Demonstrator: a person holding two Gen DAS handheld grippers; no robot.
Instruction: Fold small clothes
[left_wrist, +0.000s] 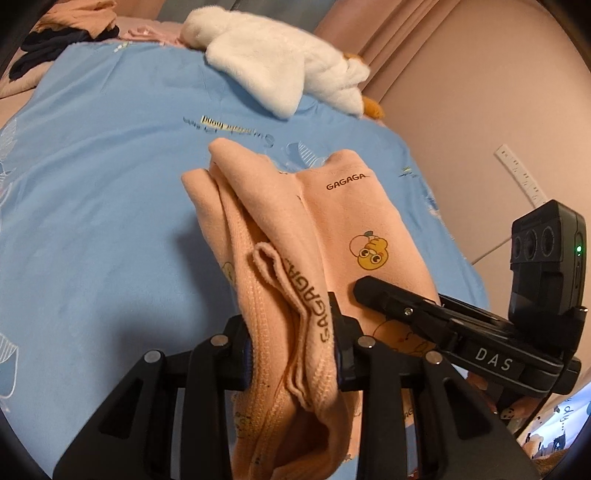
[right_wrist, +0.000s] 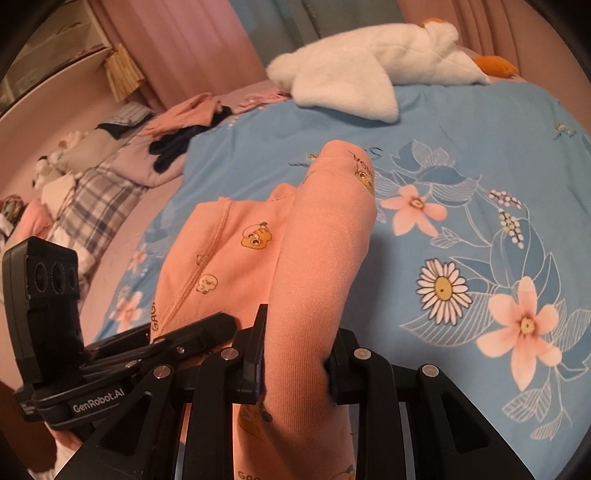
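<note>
A small peach garment printed with cartoon ducks and "GAGAGA" lies partly on the blue bedspread. My left gripper is shut on its bunched near edge, fabric pinched between the jaws. The right gripper shows beside it in the left wrist view, resting on the cloth. In the right wrist view my right gripper is shut on a thick fold of the same garment. The left gripper shows at the lower left there.
A white plush duck lies at the far side of the bed, also in the right wrist view. A pile of peach and dark clothes sits at the far left. The floral bedspread stretches right. A wall borders the bed.
</note>
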